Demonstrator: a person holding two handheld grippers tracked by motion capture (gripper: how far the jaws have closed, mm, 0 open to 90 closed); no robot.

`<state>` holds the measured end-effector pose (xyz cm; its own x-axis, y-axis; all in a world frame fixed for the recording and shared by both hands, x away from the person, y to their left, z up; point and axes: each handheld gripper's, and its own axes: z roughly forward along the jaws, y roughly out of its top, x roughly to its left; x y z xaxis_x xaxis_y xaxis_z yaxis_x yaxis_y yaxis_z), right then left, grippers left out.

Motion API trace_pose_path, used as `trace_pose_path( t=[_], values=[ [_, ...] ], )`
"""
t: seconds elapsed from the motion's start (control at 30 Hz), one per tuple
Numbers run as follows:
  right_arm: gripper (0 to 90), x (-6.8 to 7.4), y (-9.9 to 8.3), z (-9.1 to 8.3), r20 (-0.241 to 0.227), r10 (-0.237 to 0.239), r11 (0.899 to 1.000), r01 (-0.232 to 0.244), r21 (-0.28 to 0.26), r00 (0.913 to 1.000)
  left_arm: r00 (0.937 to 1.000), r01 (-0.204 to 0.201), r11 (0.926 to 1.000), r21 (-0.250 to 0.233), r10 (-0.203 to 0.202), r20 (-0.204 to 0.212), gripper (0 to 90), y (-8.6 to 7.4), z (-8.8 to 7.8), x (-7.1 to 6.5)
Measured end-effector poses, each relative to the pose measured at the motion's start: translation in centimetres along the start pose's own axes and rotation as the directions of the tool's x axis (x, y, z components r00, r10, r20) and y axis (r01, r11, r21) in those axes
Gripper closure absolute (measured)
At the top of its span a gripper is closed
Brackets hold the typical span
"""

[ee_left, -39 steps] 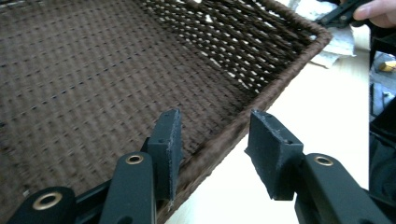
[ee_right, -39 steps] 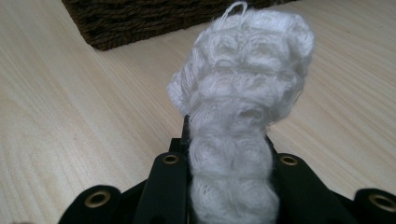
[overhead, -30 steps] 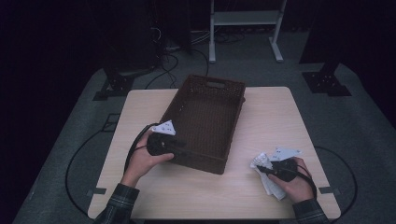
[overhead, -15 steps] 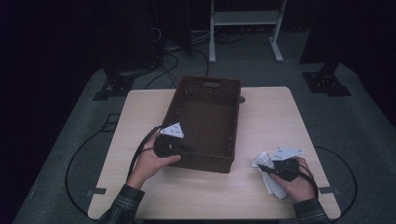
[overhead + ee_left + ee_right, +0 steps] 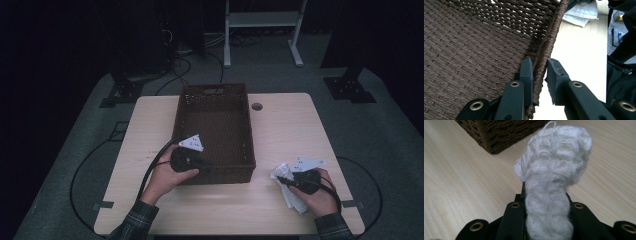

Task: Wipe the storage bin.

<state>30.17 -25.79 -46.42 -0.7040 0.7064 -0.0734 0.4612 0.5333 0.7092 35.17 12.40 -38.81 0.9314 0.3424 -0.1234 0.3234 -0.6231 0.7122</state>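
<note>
A brown wicker basket (image 5: 215, 90) stands in the middle of the wooden table (image 5: 285, 130), squared to it, with nothing showing inside. My left gripper (image 5: 207, 164) is at its near left corner. In the left gripper view the jaws (image 5: 539, 67) have just been closing and now pinch the basket's wall (image 5: 474, 50) between the pads. Near the table's front right, my right gripper (image 5: 282, 179) is shut on a white knitted cloth (image 5: 295, 200). The cloth (image 5: 554, 165) bulges out beyond that gripper's (image 5: 546, 195) fingers, just above the tabletop.
A round cable hole (image 5: 257, 106) lies in the table right of the basket. Behind the table, dark stands and a white frame (image 5: 260, 20) sit on the grey floor. The white cloth (image 5: 581, 15) also appears past the basket's corner in the left gripper view.
The basket stood skewed on the table and now sits straight; its near end swung right. My left hand moved right with it and its jaws closed on the wall. The right hand stayed still.
</note>
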Motion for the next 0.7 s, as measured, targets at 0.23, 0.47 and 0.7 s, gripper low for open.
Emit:
trace_pose_path(
  t=[0.23,0.47,0.7],
  values=[
    [74.8,0.0,0.0,0.0,0.002,-0.002,1.0,0.002,-0.001,1.0,0.9989,0.033,0.9995,-0.001,-0.033,-0.035,76.2,-0.5,-0.8,0.5],
    [74.8,0.0,0.0,0.0,0.0,-0.001,1.0,0.001,0.002,1.0,0.9985,0.036,0.9994,0.005,-0.035,-0.043,79.1,-0.3,-0.7,0.2],
    [74.8,0.0,0.0,0.0,0.002,-0.009,1.0,0.009,0.005,1.0,0.9992,0.017,0.9991,0.038,-0.016,-0.036,81.9,1.0,0.2,-0.6]
  ],
)
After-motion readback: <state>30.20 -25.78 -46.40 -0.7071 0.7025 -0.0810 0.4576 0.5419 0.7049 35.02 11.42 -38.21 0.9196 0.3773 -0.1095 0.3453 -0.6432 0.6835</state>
